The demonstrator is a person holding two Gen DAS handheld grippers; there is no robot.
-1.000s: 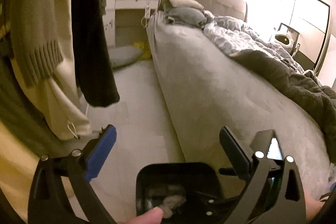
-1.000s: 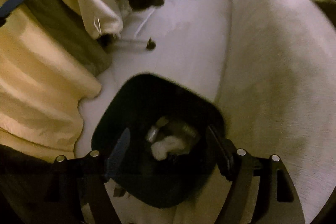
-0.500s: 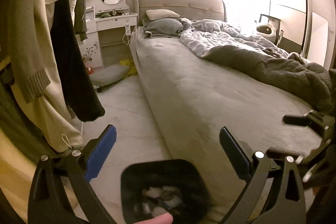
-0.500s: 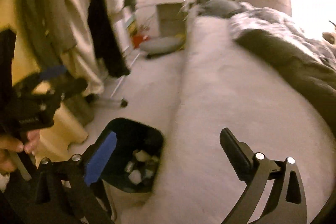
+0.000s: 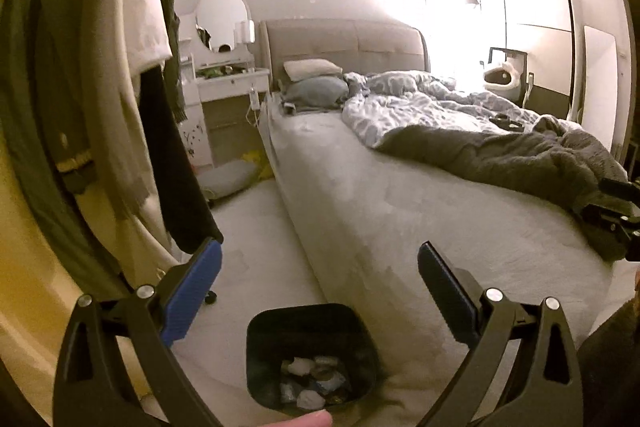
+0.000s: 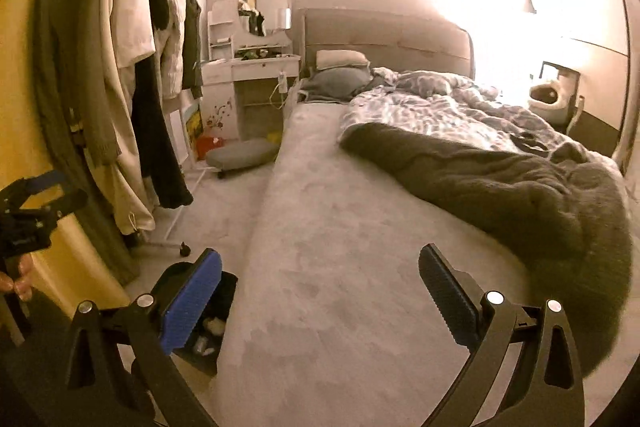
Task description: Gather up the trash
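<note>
A black trash bin (image 5: 310, 355) stands on the floor against the side of the bed, with several crumpled white and grey scraps (image 5: 308, 383) inside. My left gripper (image 5: 318, 271) is open and empty, held above the bin. My right gripper (image 6: 320, 273) is open and empty, raised over the bed's bare mattress; the bin (image 6: 204, 323) shows low left behind its blue finger. The left gripper also shows at the right wrist view's left edge (image 6: 36, 203), and part of the right gripper at the left wrist view's right edge (image 5: 612, 211).
A large bed (image 5: 400, 211) with a dark grey blanket (image 6: 500, 183) and patterned duvet fills the right. Hanging clothes (image 6: 120, 75) on a rolling rack line the left. A white dressing table (image 6: 256, 63) and a grey cushion (image 6: 240, 153) stand at the back.
Both grippers have lifted up and away from the bin and tilted toward the room. The bin now looks smaller and lower in both views. Both stay open.
</note>
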